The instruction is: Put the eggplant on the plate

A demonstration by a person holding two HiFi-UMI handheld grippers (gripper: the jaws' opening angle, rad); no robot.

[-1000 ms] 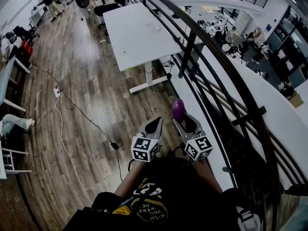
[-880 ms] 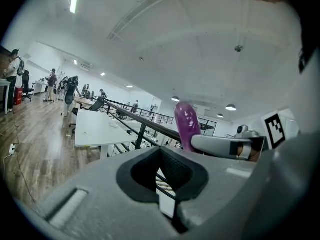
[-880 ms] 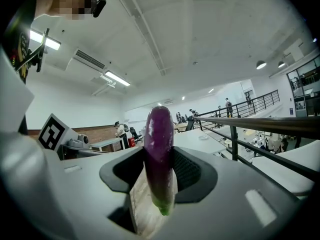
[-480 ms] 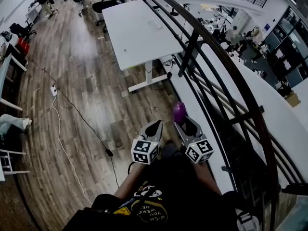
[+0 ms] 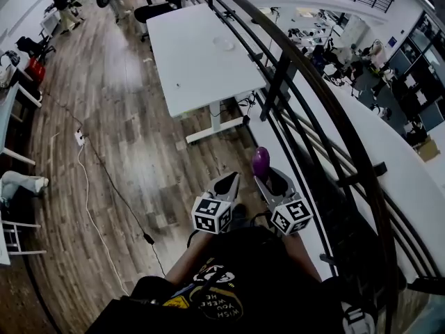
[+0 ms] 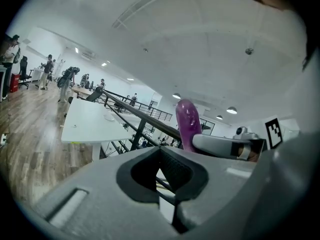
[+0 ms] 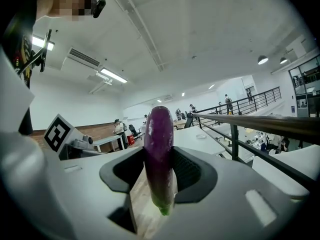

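Observation:
A purple eggplant [image 5: 261, 162] stands upright between the jaws of my right gripper [image 5: 268, 177], which is shut on it. In the right gripper view the eggplant [image 7: 159, 134] fills the gap, green stem end down. Beside it, my left gripper [image 5: 229, 181] is shut with nothing in it; in its own view the eggplant [image 6: 187, 123] shows to the right. Both grippers hang over the wooden floor in front of me. The small pale plate [image 5: 224, 44] lies on the far part of a white table [image 5: 195, 61], well ahead of both grippers, and shows again as the plate [image 7: 200, 135].
A black metal railing [image 5: 300, 72] runs along the right, with a lower office floor beyond it. A cable [image 5: 104, 183] trails across the wooden floor at left. Chairs [image 5: 156, 9] stand beyond the table, and people move at the far left.
Both grippers have moved forward together towards the white table, the eggplant still held upright. The table and floor have shifted slightly in the head view.

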